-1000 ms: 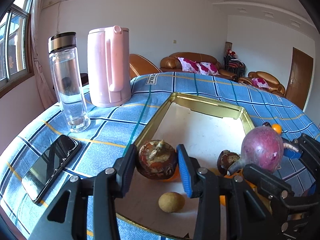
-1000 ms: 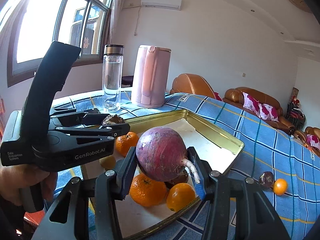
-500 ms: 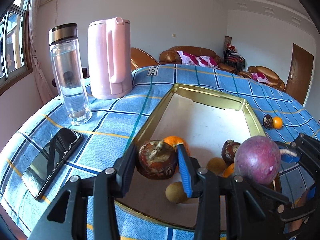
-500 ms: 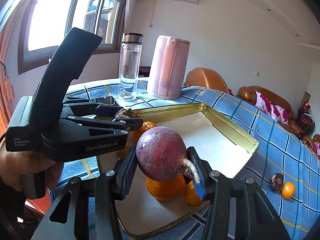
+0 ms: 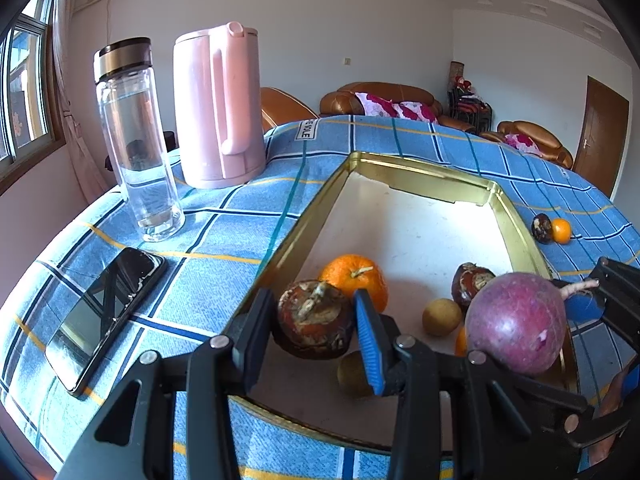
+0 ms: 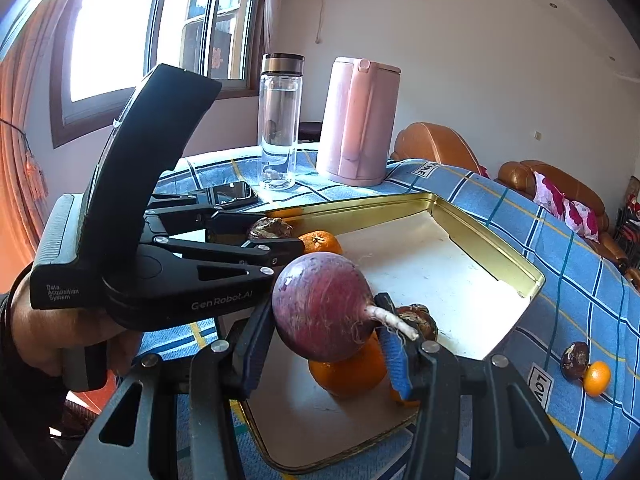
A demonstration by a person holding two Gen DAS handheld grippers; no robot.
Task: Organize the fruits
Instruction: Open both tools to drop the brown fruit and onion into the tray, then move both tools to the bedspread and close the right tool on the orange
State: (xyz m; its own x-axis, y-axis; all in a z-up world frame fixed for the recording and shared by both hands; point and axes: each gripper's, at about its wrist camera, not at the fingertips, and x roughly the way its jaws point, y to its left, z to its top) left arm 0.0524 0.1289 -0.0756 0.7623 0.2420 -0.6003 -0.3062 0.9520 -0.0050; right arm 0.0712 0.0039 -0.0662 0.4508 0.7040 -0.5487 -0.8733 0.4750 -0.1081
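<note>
**Both tools loaded, held over the near end of the tray**

Since the earlier frames both tools have drawn back toward the near rim of the tray, so more of the tray floor and the fruit on it now shows beyond the fingers; neither grip has changed.

Left tool (image 5: 316, 320): fingers closed on a brown, scaly water chestnut (image 5: 314, 318), held above the near left corner of the tray (image 5: 420, 174). Blue pad visible on its right finger.

Right tool (image 6: 326, 336): fingers closed on a round purple radish (image 6: 322, 306), its pale root pointing right across the blue pad. It hangs over the near end of the tray, above an orange (image 6: 346, 370).

On the tray floor, left-wrist view: one tangerine (image 5: 354, 280) just beyond the water chestnut, a small tan fruit (image 5: 441, 317) near the middle, a second dark chestnut (image 5: 470, 282) behind it. A dull brownish fruit (image 5: 352, 374) lies partly hidden behind the left tool's right finger. Far half of the tray is bare white.

Off the tray, on the blue checked cloth of the tabletop (image 5: 224, 240): a dark chestnut touching a small orange fruit (image 5: 561, 230), at the right.

Left of the tray: black phone (image 5: 106, 314) lying flat, clear bottle (image 5: 136, 140) upright, pink kettle (image 5: 218, 106) behind it.
</note>
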